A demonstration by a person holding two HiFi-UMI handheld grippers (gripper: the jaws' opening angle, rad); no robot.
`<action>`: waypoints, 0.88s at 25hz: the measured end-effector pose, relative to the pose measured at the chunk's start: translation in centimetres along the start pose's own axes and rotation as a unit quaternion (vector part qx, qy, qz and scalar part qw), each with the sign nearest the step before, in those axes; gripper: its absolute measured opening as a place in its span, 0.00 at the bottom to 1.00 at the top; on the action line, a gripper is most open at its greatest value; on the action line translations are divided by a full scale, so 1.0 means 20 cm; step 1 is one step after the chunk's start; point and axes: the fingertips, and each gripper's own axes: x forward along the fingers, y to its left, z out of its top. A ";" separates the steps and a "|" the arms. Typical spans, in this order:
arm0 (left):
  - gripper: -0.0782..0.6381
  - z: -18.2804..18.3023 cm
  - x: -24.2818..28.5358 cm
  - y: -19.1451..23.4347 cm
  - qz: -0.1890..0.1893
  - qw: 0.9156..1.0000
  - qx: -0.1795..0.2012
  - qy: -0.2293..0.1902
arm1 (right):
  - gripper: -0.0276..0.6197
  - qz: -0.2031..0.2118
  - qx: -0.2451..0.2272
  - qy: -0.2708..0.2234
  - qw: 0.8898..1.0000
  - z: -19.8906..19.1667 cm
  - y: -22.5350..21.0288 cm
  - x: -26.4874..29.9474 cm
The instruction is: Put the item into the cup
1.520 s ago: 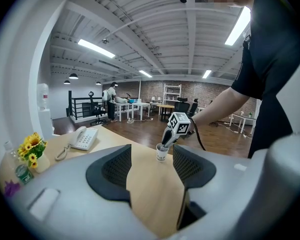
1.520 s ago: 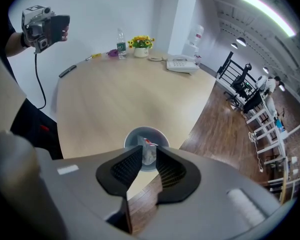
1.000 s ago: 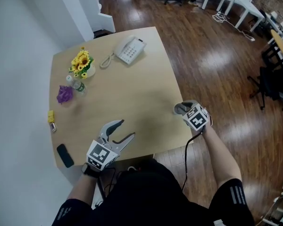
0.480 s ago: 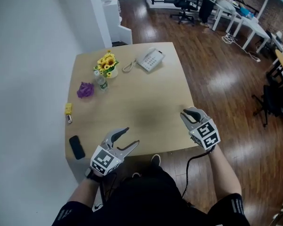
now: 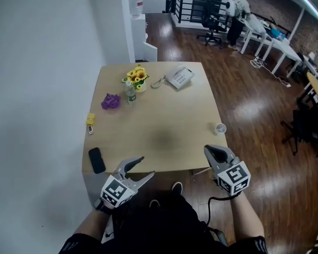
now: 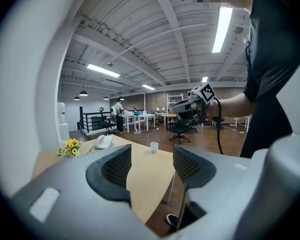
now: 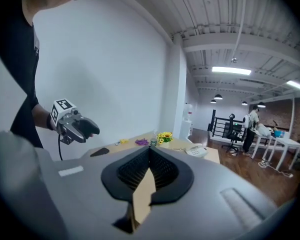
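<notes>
A small white cup [image 5: 220, 128] stands upright near the table's right edge, and it also shows as the cup [image 6: 154, 147] in the left gripper view. A purple item [image 5: 111, 101] and a yellow item [image 5: 90, 119] lie at the table's left side. My left gripper [image 5: 144, 166] hovers open and empty over the near edge, its jaws [image 6: 151, 166] wide apart. My right gripper [image 5: 211, 151] hangs just off the near right corner, short of the cup. Its jaws [image 7: 150, 156] are shut with nothing between them.
A light wooden table [image 5: 164, 136] carries yellow flowers [image 5: 136, 76], a small bottle [image 5: 130, 93], a white desk phone [image 5: 179, 78] and a black flat object [image 5: 96, 160]. A white wall runs along the left. Dark wood floor, office chairs and desks lie beyond.
Both grippers have drawn back to the table's near edge. The right gripper's jaws have gone from open to shut. The white cup now shows at the right edge.
</notes>
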 end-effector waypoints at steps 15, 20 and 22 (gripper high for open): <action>0.47 -0.07 -0.17 -0.22 0.027 0.999 -0.025 0.002 | 0.05 0.031 0.096 -0.006 0.995 -0.23 0.36 -0.33; 0.47 -0.04 -0.14 -0.28 0.031 0.999 -0.020 -0.003 | 0.05 0.046 0.112 -0.019 0.992 -0.23 0.37 -0.36; 0.47 -0.01 -0.14 -0.28 0.035 0.999 -0.016 -0.007 | 0.05 0.050 0.109 -0.020 0.993 -0.22 0.37 -0.37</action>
